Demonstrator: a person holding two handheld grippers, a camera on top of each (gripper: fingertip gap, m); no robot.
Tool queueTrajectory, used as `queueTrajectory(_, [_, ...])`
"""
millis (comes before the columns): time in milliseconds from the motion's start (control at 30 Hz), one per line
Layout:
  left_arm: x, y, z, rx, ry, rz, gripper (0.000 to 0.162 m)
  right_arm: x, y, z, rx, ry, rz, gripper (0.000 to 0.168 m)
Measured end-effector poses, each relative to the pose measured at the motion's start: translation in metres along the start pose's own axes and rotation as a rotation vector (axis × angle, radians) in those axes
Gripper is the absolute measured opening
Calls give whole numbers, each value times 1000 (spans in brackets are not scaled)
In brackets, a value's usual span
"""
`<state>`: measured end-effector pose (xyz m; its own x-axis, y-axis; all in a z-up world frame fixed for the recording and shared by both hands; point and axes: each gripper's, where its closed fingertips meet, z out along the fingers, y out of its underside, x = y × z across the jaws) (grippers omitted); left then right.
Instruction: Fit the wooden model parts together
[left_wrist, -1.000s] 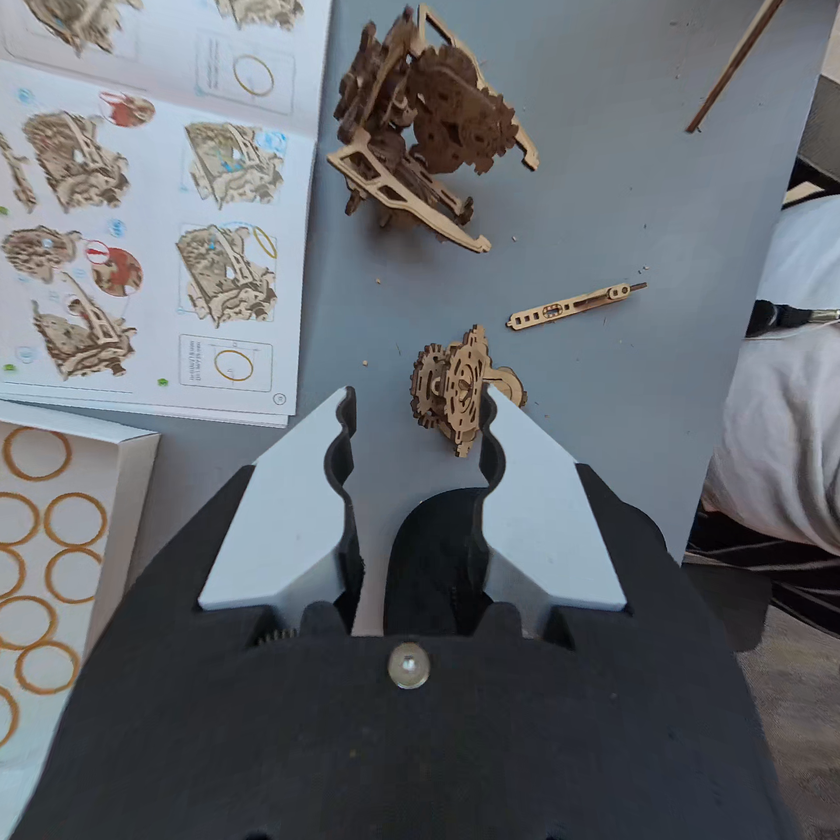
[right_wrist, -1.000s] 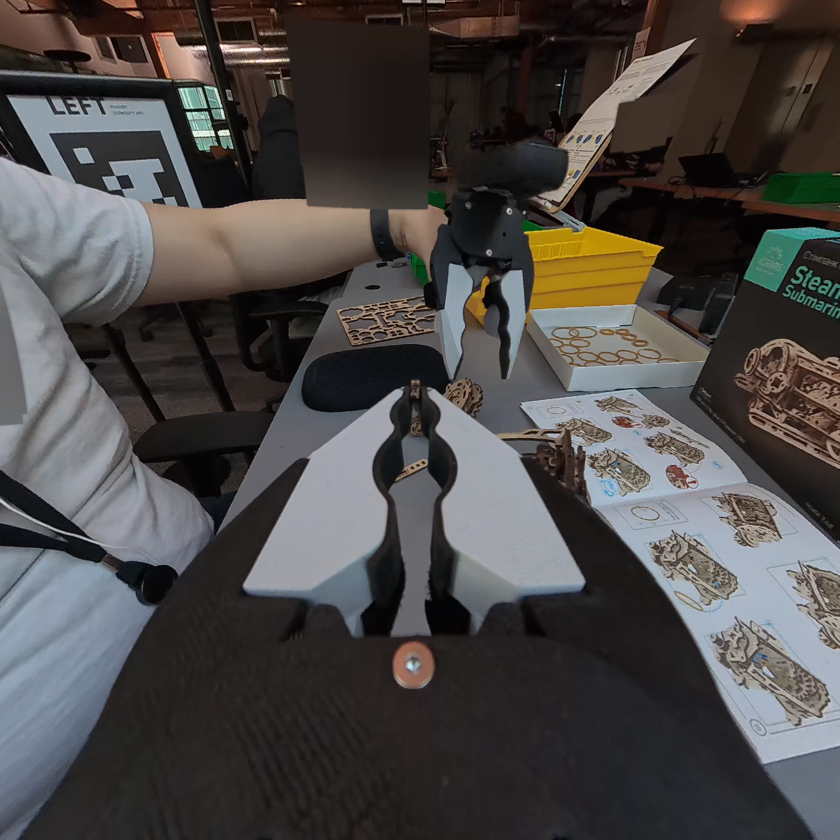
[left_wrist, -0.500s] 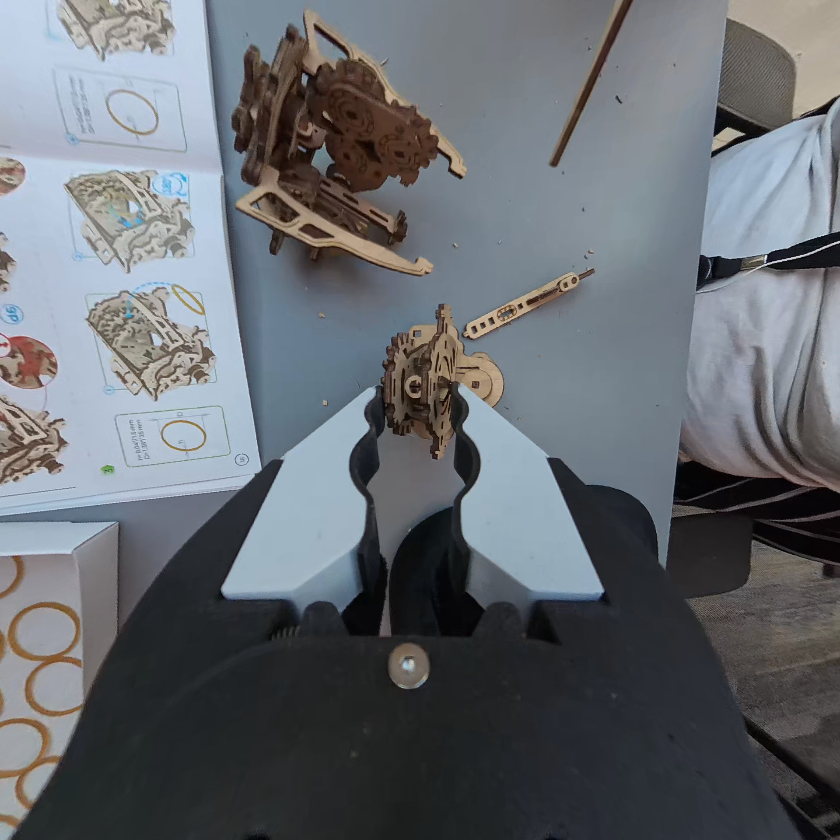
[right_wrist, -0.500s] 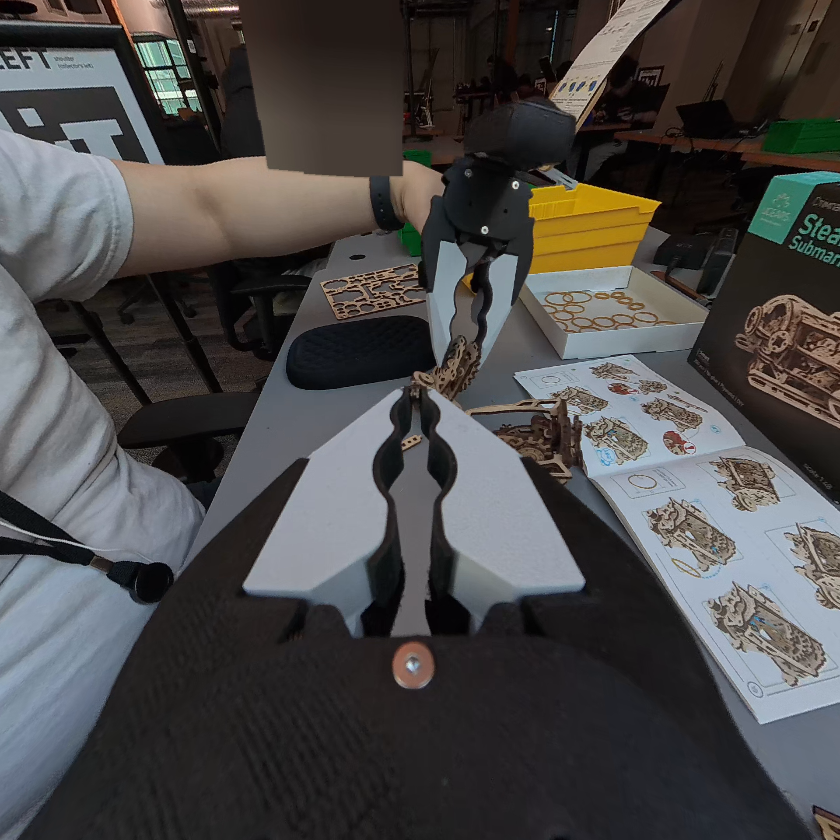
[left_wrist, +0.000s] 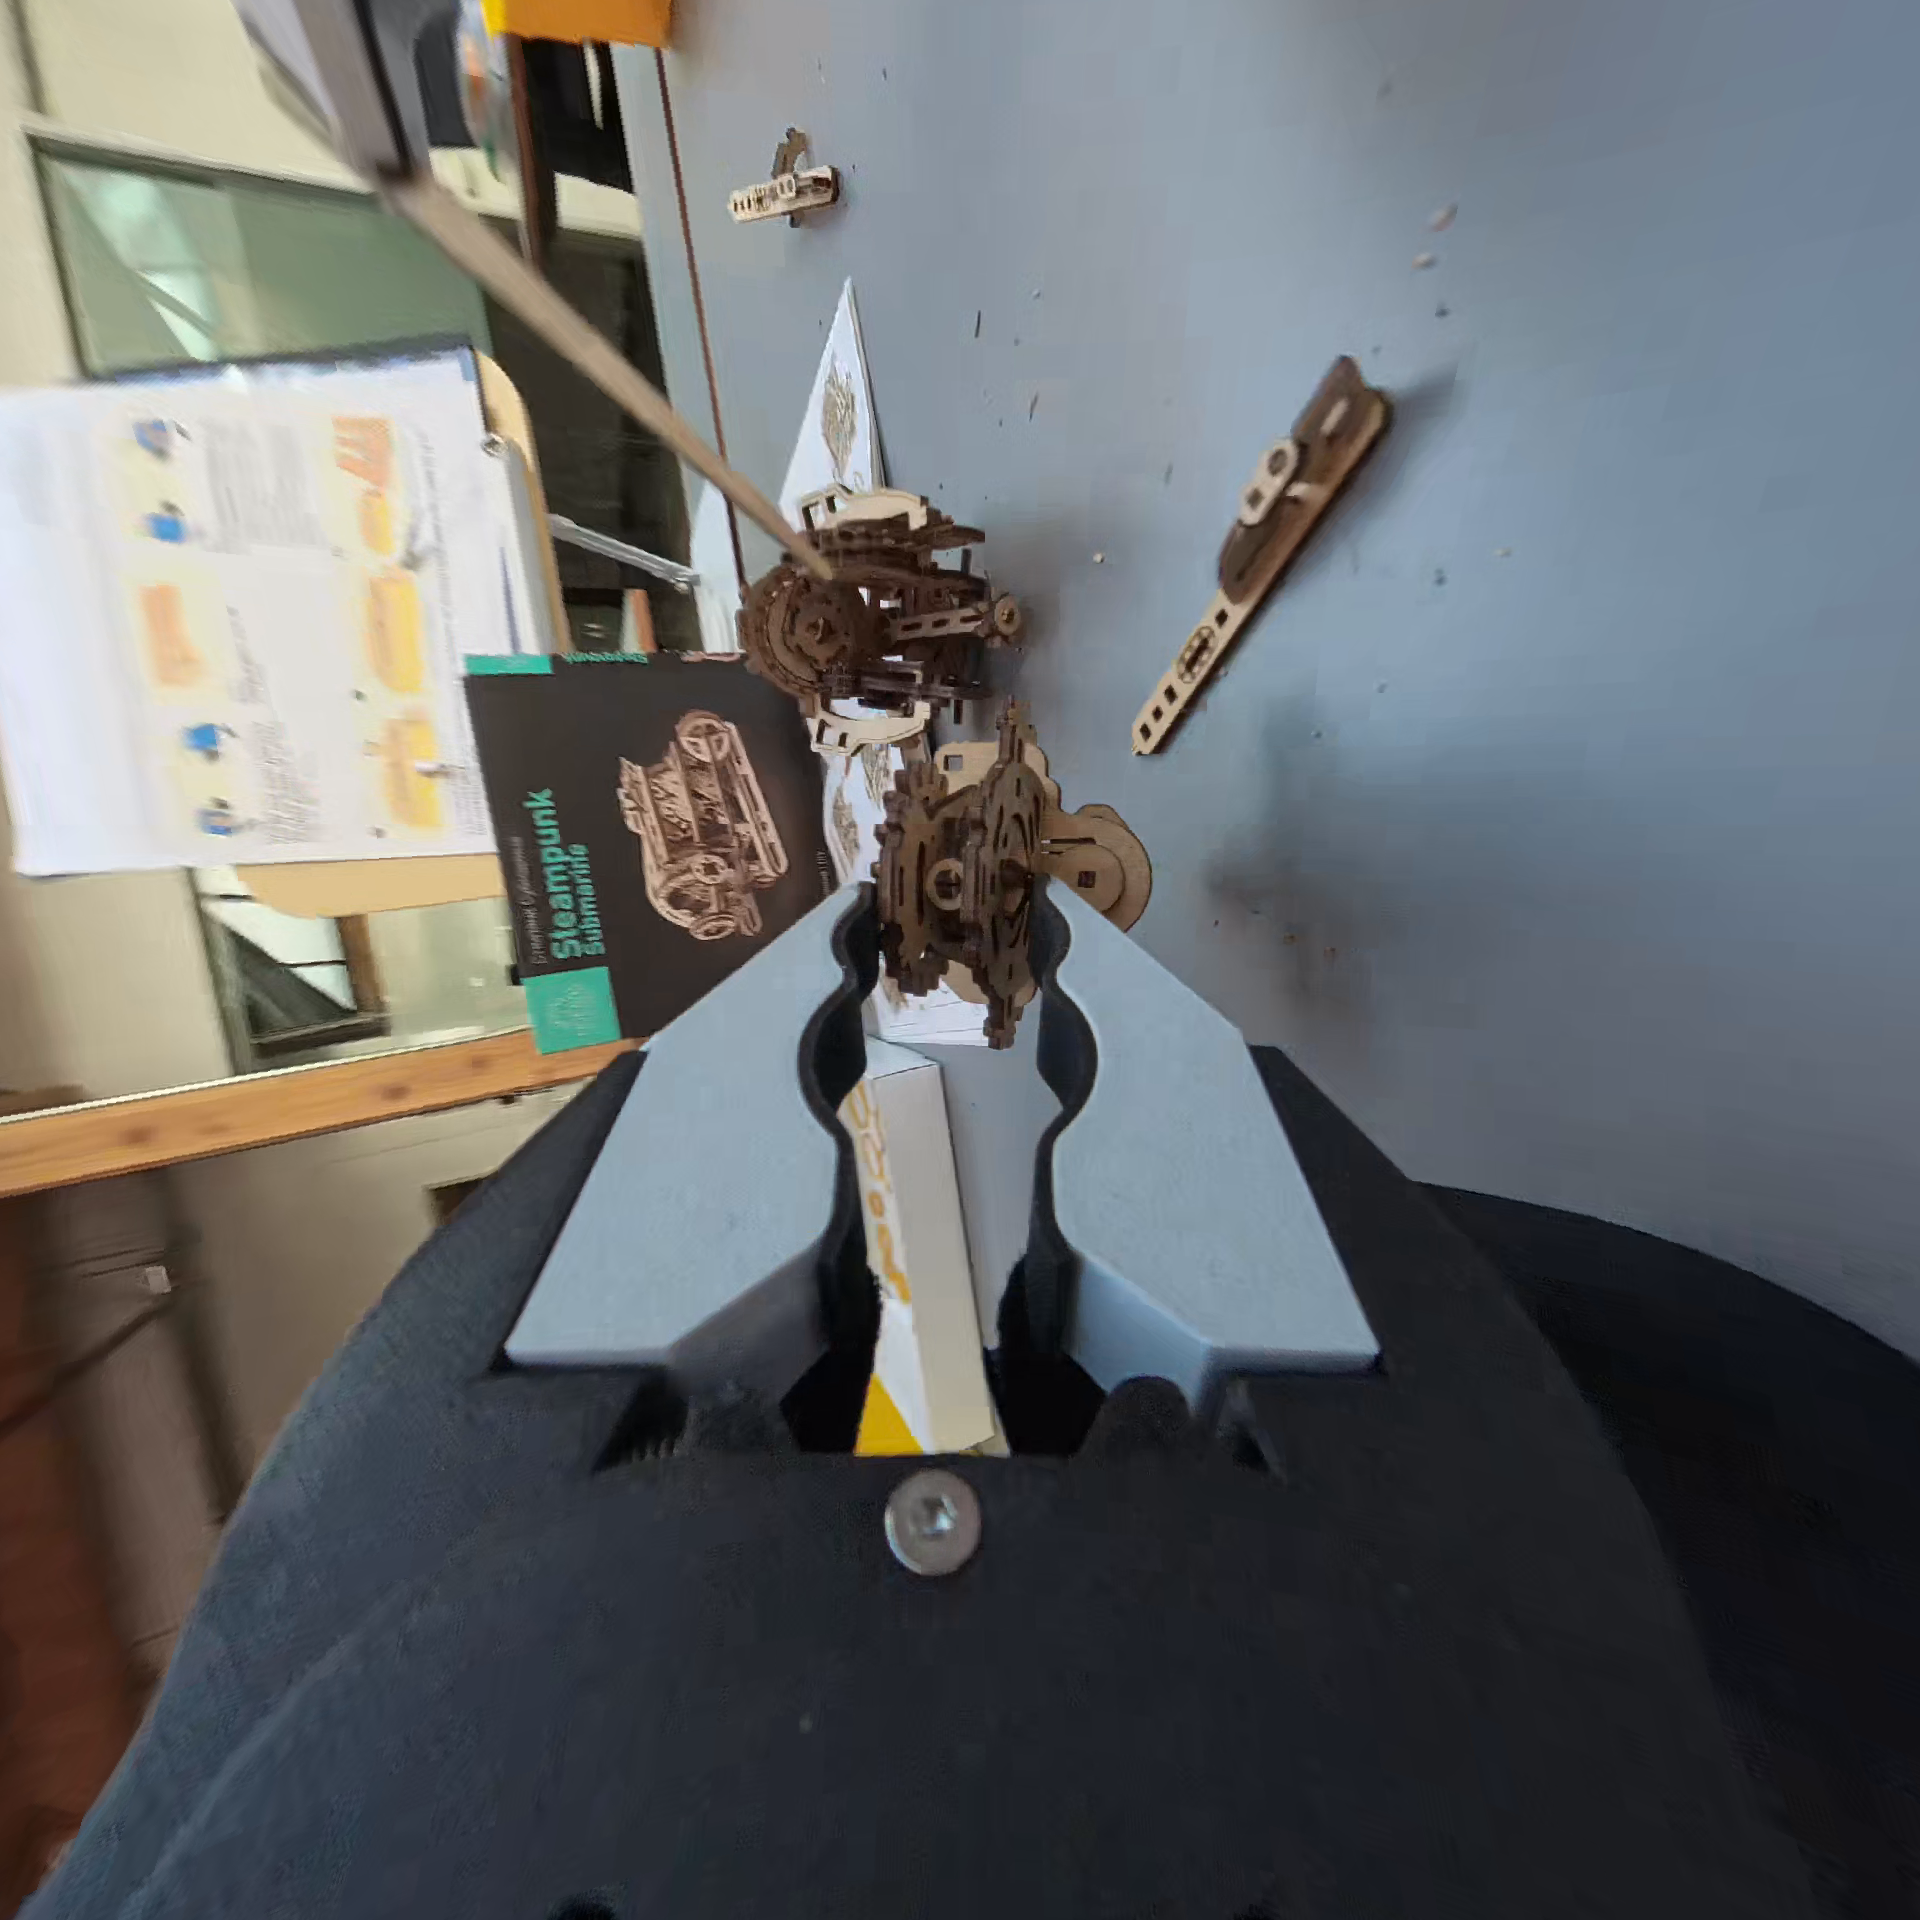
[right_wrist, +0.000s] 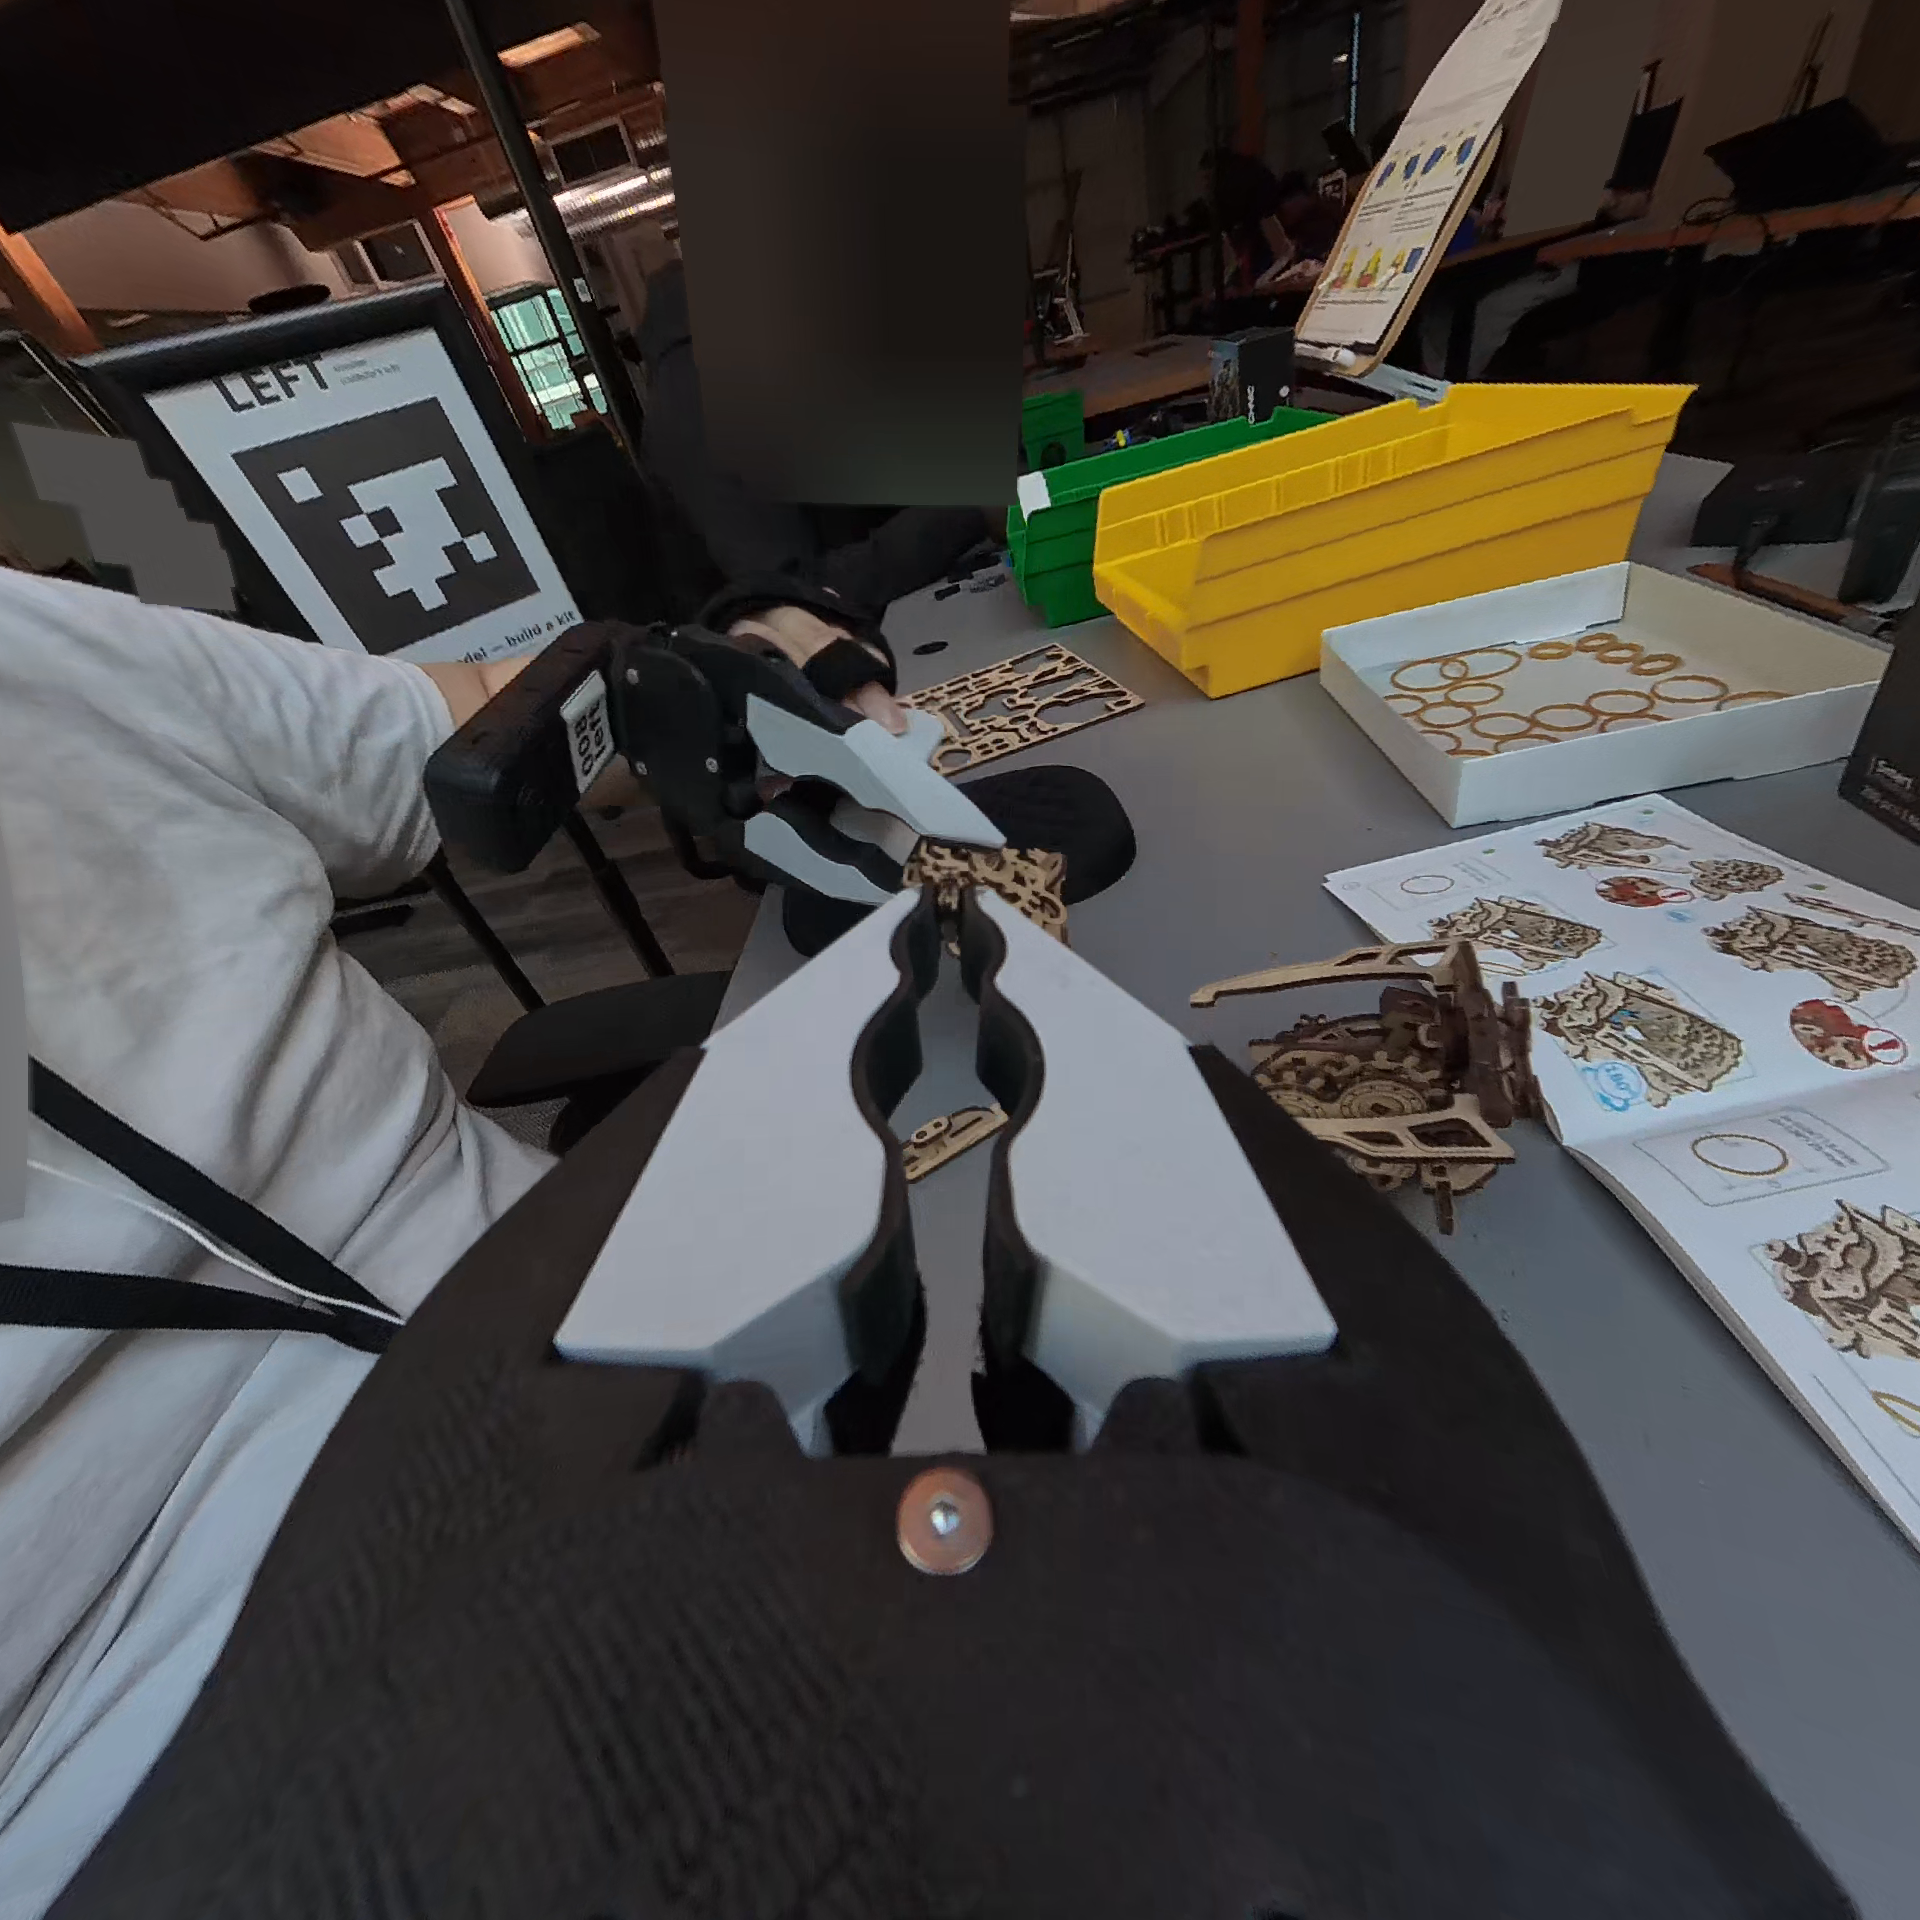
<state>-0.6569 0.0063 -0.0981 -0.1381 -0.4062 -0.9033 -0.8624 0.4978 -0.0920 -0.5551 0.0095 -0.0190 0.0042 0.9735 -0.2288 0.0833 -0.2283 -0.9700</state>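
My left gripper (left_wrist: 956, 914) is shut on a small wooden gear assembly (left_wrist: 966, 883) and holds it above the grey table (left_wrist: 1558, 416), rolled onto its side. In the right wrist view the left gripper (right_wrist: 935, 842) and its gear assembly (right_wrist: 1003, 883) sit just beyond my right gripper (right_wrist: 945, 920). The right gripper is shut on a thin wooden stick (left_wrist: 623, 384), whose tip points toward the gears. The larger wooden model (right_wrist: 1382, 1081) lies on the table to the right. A flat wooden lever piece (right_wrist: 951, 1138) lies below my right fingers.
An open instruction booklet (right_wrist: 1714, 1039) lies at the right. Behind it stand a white tray of rubber bands (right_wrist: 1475, 790), a yellow bin (right_wrist: 1382, 520) and a green bin (right_wrist: 1060, 540). A black pad (right_wrist: 1081, 831) and a punched wooden sheet (right_wrist: 1029, 696) lie farther back. The kit box (left_wrist: 644, 831) stands upright.
The left gripper closed on the gear assembly, lifted it off the table and rolled sideways. The right gripper with its stick came close to the gear assembly.
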Motion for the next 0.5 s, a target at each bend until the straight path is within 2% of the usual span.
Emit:
queueTrajectory(100, [21, 1, -3, -67, -87, 104, 27, -3, 11, 17, -93, 32, -25, 2])
queueTrajectory(267, [27, 1, -9, -100, -202, 153, 26, -6, 34, 47, -269, 32, -22, 2])
queueTrajectory(500, [29, 1, -11, -80, -237, 147, 26, -9, 35, 66, -289, -38, 35, 2])
